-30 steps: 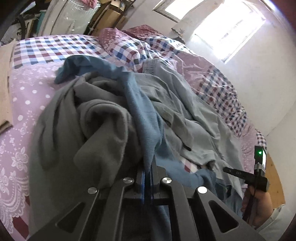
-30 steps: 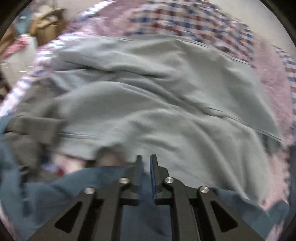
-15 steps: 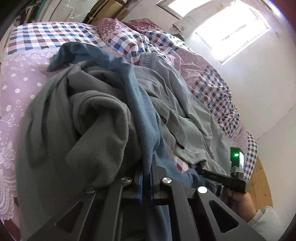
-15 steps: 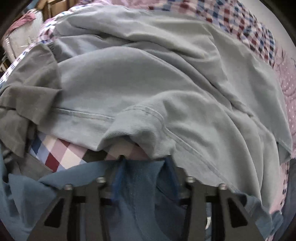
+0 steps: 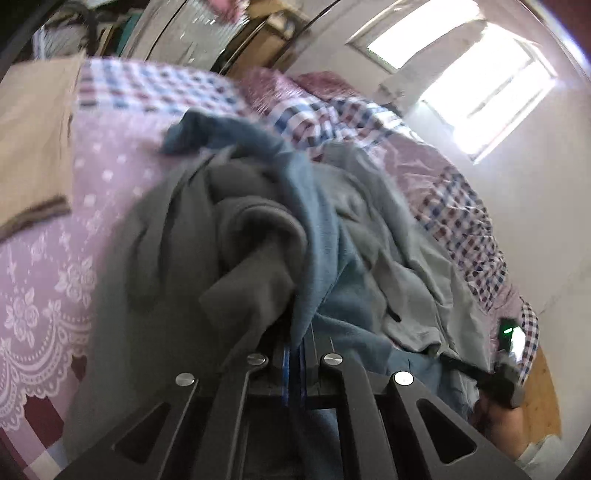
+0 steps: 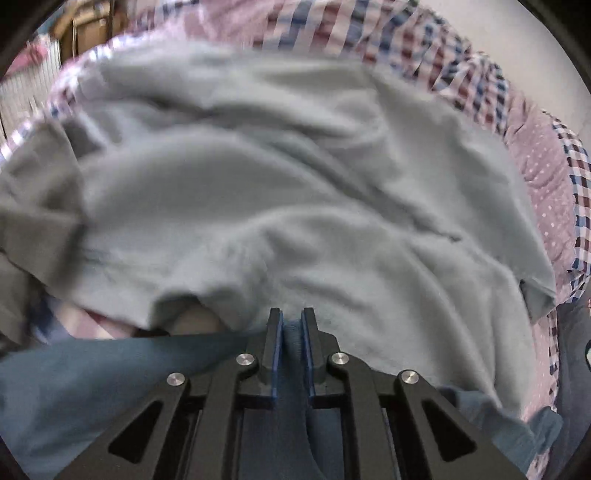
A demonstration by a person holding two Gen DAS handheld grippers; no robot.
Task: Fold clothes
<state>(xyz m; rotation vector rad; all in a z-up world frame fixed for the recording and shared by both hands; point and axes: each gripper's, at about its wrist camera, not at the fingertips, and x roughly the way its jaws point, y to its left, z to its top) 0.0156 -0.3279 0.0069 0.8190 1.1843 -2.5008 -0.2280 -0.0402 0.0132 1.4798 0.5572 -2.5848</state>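
A heap of clothes lies on the bed. A blue garment (image 5: 317, 236) runs down the heap's middle, and my left gripper (image 5: 294, 347) is shut on its near edge. A dark grey fleece (image 5: 207, 258) bunches to its left, a pale grey-green shirt (image 5: 413, 258) spreads to its right. In the right wrist view the same pale shirt (image 6: 295, 184) fills the frame, and my right gripper (image 6: 292, 332) is shut on a fold of the blue garment (image 6: 110, 376) below the shirt's hem. The right gripper (image 5: 491, 373) also shows at the left view's lower right, held in a hand.
The bed carries a pink floral and checked cover (image 5: 55, 280). A tan folded cloth (image 5: 33, 155) lies at the far left. Cardboard boxes and clutter (image 5: 266, 33) stand behind the bed. A bright window (image 5: 476, 85) is in the right wall; wood floor (image 5: 543, 398) shows past the bed edge.
My right gripper stood open around the blue fold half a second ago and has shut on it. Both views have shifted and blurred; the left gripper keeps its hold.
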